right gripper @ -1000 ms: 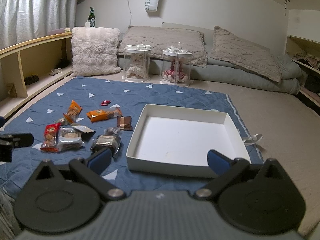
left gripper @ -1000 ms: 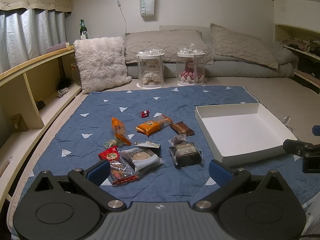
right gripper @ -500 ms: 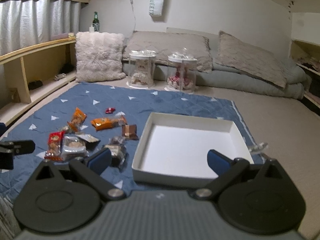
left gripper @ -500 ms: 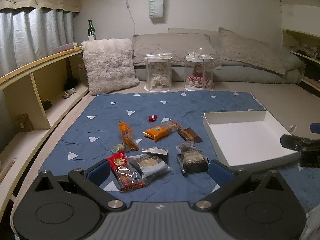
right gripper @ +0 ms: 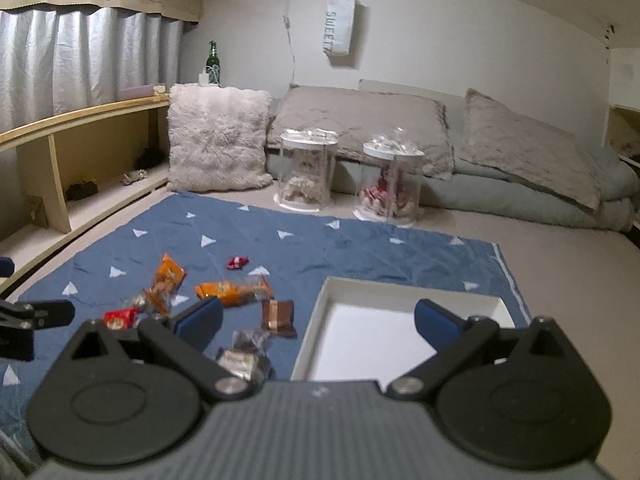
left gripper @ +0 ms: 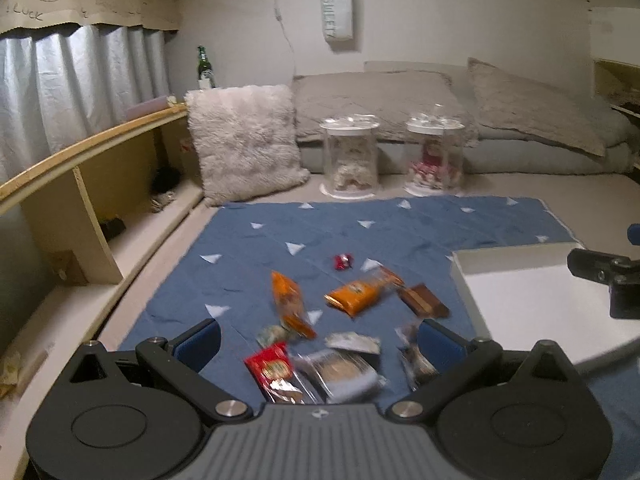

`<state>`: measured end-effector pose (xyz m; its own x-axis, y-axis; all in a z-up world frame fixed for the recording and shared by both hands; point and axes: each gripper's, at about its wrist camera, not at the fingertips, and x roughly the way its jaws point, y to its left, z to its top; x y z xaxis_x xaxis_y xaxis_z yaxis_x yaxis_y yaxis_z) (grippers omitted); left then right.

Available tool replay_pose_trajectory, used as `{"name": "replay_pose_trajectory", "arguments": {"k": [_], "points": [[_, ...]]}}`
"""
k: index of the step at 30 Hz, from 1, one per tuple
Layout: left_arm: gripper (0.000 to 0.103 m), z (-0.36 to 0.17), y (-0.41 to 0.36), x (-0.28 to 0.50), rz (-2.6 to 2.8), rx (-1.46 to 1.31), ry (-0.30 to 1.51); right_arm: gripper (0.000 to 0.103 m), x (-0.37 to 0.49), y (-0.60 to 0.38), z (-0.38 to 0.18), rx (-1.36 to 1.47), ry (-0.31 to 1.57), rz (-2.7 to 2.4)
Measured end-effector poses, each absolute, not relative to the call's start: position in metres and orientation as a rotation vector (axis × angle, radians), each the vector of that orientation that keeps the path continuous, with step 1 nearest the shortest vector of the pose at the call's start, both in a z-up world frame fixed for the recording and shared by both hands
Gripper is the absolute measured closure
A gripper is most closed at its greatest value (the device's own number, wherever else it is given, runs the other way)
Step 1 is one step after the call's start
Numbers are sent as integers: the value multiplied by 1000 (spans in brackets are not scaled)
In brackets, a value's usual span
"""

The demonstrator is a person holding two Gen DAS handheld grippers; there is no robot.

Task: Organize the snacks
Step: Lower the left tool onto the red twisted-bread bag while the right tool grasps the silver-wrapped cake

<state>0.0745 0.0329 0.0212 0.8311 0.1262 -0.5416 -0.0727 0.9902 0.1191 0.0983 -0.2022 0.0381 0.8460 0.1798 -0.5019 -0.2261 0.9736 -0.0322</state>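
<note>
Several wrapped snacks lie scattered on a blue quilted mat (left gripper: 400, 232): an orange packet (left gripper: 360, 292), a narrow orange bag (left gripper: 290, 308), a brown bar (left gripper: 424, 300), a small red candy (left gripper: 343, 261), a red packet (left gripper: 272, 368) and clear cookie wraps (left gripper: 344, 372). An empty white box (right gripper: 376, 336) sits to their right. My left gripper (left gripper: 320, 344) hovers open over the near snacks. My right gripper (right gripper: 316, 320) is open above the box's left edge, holding nothing. The same snacks show in the right wrist view, such as the brown bar (right gripper: 277, 316).
Two clear lidded jars (left gripper: 352, 156) (left gripper: 434, 154) stand behind the mat. A fluffy cushion (left gripper: 244, 140), grey pillows and bedding (left gripper: 520, 120) line the back. A wooden shelf (left gripper: 80, 184) runs along the left, with a green bottle (left gripper: 204, 66) on it.
Both grippers have dropped lower and tilted up, so the snacks and box sit nearer the bottom of each view. Nothing was grasped; both stay open.
</note>
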Motion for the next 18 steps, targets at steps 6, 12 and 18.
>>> {"name": "replay_pose_trajectory", "arguments": {"k": [6, 12, 18], "points": [[0, 19, 53, 113, 147, 43, 626, 0, 128, -187, 28, -100, 525, 242], [0, 0, 71, 152, 192, 11, 725, 0, 165, -165, 14, -110, 583, 271], [0, -32, 92, 186, 264, -11, 866, 0, 194, -146, -11, -111, 704, 311]]}}
